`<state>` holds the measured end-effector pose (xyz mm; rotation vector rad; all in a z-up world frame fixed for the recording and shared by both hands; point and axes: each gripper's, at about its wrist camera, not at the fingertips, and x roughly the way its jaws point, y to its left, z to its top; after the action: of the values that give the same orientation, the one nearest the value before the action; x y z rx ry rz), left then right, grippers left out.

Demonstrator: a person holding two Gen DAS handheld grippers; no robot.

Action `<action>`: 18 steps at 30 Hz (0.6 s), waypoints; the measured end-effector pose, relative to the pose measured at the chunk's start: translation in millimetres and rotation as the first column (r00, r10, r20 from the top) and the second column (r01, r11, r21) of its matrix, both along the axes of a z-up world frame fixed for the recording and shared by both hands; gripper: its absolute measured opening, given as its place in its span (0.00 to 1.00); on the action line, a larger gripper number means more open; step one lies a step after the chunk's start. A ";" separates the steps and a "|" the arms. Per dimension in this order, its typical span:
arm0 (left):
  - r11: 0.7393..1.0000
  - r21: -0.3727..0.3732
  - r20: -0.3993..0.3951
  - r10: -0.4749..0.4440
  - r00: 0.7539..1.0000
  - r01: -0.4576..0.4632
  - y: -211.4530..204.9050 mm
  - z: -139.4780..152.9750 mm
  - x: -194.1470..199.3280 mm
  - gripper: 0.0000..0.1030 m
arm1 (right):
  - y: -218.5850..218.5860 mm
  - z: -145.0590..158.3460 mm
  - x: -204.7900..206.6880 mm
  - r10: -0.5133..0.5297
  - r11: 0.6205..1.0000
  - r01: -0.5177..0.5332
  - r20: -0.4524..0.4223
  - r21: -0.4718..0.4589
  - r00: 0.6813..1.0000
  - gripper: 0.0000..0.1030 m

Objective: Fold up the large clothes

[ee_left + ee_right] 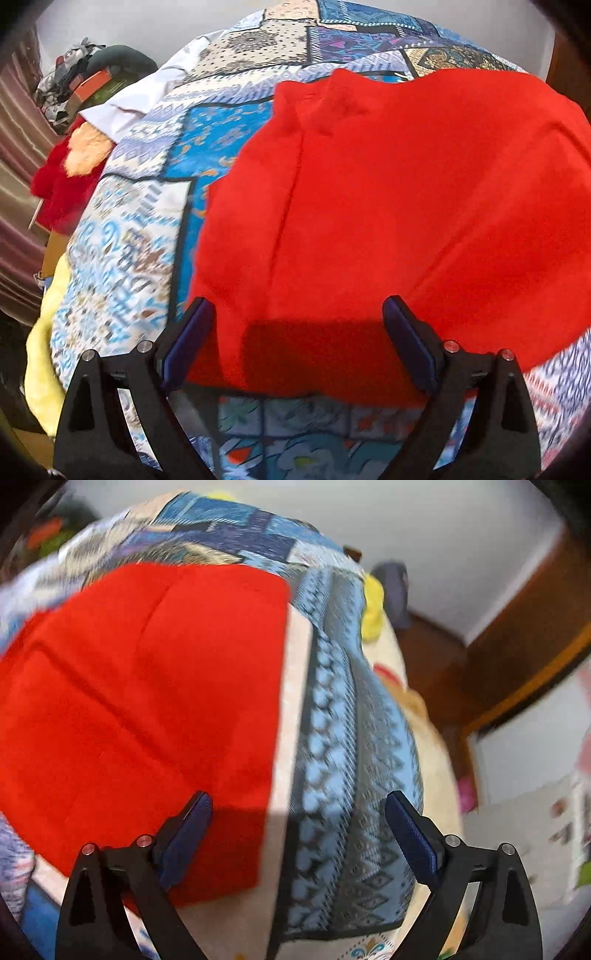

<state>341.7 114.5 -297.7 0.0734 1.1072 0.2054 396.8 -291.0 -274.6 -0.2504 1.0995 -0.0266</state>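
A large red garment (406,206) lies spread flat on a bed with a blue patterned patchwork cover (140,236). My left gripper (297,314) is open and empty, its blue-padded fingers (192,332) hovering over the garment's near edge. In the right wrist view the same red garment (147,686) fills the left half, with its straight right edge and near corner in sight. My right gripper (298,805) is open and empty, left finger over the garment's near right corner, right finger over the bed cover (351,738).
A white cloth (147,96) and a pile of red and orange fabric (70,166) lie at the bed's far left. Yellow fabric (44,362) hangs off the left edge. Clutter (81,77) sits by the wall. A wooden door frame (517,635) stands right of the bed.
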 end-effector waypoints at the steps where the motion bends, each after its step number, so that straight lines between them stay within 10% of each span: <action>1: 1.000 -0.007 0.002 0.017 1.000 -0.017 6.1 2.9 -5.3 0.92 | -5.2 2.7 -0.9 -0.009 1.000 0.009 0.001 0.016 1.000 0.91; 12: 0.931 -0.317 0.044 0.204 0.978 -0.180 52.3 37.6 -61.2 0.92 | 28.6 81.1 -23.6 0.094 0.961 -0.133 0.166 0.243 0.982 0.91; 18: 0.784 -0.586 -0.059 0.209 0.976 -0.203 39.9 2.0 -67.8 0.92 | 88.2 76.6 -19.7 0.202 0.875 -0.228 0.105 0.426 0.974 0.92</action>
<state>274.0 154.5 -295.7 -0.6149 1.1275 0.0467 377.1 -202.8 -198.0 0.0349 0.9854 0.4087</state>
